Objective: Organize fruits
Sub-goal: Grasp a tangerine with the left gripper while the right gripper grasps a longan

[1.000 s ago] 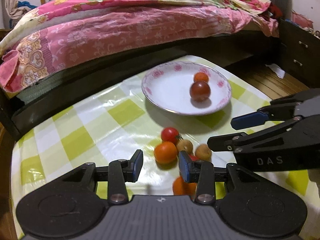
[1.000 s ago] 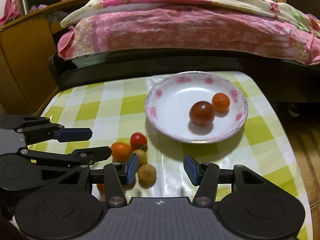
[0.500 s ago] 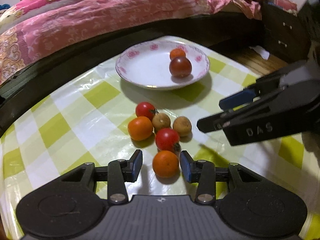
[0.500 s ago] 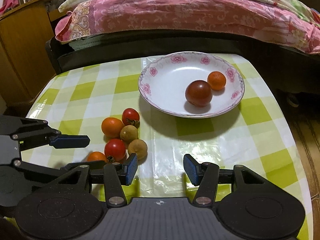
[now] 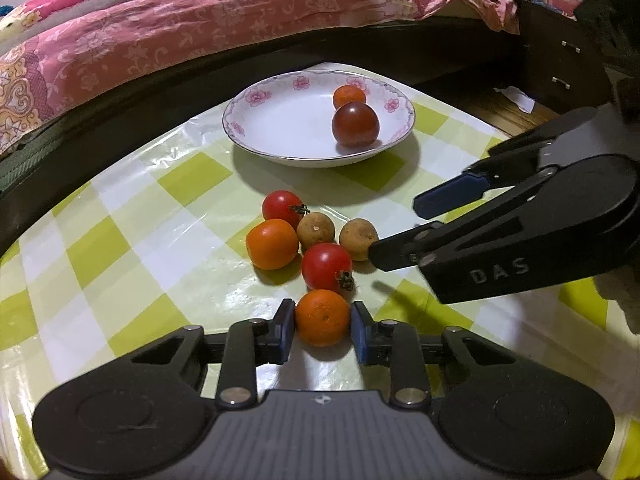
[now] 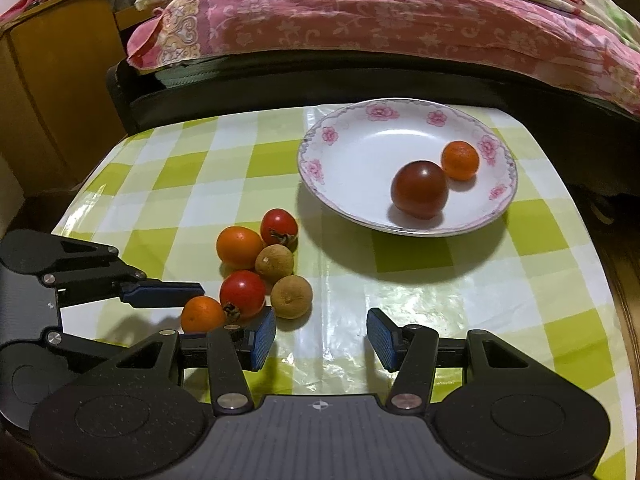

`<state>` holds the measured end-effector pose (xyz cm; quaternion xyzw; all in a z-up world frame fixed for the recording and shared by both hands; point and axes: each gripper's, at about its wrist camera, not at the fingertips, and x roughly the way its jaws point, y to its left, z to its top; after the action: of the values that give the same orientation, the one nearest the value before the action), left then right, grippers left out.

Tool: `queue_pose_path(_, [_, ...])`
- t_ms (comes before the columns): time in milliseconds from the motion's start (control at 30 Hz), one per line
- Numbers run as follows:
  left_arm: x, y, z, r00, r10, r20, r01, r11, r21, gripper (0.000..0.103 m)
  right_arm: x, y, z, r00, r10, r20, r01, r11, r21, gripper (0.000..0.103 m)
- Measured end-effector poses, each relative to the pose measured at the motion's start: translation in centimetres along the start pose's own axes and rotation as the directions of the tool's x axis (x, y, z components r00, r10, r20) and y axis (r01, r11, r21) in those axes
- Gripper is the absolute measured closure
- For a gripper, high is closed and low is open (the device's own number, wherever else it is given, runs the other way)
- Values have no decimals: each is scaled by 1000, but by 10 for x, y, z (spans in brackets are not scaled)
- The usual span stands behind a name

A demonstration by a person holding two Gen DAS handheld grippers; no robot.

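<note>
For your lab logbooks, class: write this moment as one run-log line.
left gripper: closing around small orange fruit on table | right gripper: open, idle | plate: two fruits | loose on cloth: six

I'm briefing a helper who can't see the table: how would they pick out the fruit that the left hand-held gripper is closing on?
Find the flowered white plate on the checked tablecloth; nearer than it lies a cluster of six small fruits. The one meant is the small orange, at the cluster's end farthest from the plate, just past a red tomato. It alone sits between the left hand-held gripper fingers.
</note>
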<state>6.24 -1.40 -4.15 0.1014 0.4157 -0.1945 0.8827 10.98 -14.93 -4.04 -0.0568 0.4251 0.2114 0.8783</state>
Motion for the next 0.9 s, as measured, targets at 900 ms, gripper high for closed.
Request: queue_pose_path(900, [-2, 14, -4, 1000, -12, -4, 12, 1000, -19, 66, 21, 10, 12, 998, 59, -24, -63, 982, -176, 69])
